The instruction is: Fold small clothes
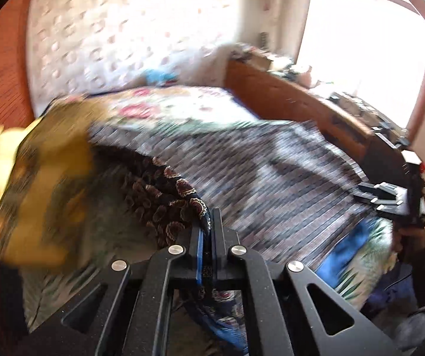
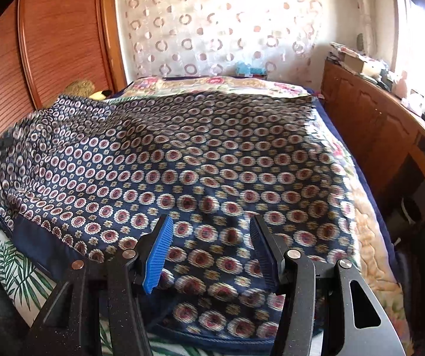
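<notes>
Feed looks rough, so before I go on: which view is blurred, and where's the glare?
Left wrist: heavy motion smear across the scarf and bed; window blown out. Right wrist: scarf's print mostly sharp, slight smear near the jaws; glare at the upper right.

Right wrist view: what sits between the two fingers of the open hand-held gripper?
Only the navy medallion-print cloth, spread over the floral bedspread. The right hand-held gripper has its jaws apart above it, gripping nothing, as far as the right wrist view shows.
</notes>
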Tool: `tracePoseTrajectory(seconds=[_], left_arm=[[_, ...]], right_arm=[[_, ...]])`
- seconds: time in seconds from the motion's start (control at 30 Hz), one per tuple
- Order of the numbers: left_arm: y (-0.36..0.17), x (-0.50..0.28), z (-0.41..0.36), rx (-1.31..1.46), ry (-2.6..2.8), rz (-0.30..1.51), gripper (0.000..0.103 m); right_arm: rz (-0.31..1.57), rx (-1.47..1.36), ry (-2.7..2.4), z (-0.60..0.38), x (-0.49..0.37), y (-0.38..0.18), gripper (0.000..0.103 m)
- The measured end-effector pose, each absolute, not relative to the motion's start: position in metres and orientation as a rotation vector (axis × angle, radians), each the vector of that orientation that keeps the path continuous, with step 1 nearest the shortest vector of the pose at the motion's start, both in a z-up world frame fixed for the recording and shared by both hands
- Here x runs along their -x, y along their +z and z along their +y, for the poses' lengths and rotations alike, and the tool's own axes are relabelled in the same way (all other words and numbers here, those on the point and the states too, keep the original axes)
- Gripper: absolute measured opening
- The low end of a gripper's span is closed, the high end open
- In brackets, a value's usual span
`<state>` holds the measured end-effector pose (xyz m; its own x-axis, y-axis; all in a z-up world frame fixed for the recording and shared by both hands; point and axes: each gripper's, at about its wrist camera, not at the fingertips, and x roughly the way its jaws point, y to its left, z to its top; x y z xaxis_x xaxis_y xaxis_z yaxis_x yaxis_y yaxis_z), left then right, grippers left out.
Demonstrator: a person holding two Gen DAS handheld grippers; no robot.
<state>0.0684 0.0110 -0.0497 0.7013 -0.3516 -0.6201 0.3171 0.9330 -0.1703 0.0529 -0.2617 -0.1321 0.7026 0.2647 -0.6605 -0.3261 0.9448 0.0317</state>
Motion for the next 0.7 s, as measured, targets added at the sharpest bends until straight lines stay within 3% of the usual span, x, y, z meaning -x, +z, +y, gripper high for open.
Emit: tracePoseTrajectory(seconds=[0.27,0.7], left_arm=[[-0.010,-0.115,-0.095,-0.043,-0.582,0.649,0.004],[0.009,-0.148,-0.224,-0.142,-0.790,0.657,0.004]], right_arm=[[0.671,0.061,0.287,-0.292,-0.032,-0.116,0.056],[0.622,0.016,0.233,-0.333,-0.006,-0.099,0.056]])
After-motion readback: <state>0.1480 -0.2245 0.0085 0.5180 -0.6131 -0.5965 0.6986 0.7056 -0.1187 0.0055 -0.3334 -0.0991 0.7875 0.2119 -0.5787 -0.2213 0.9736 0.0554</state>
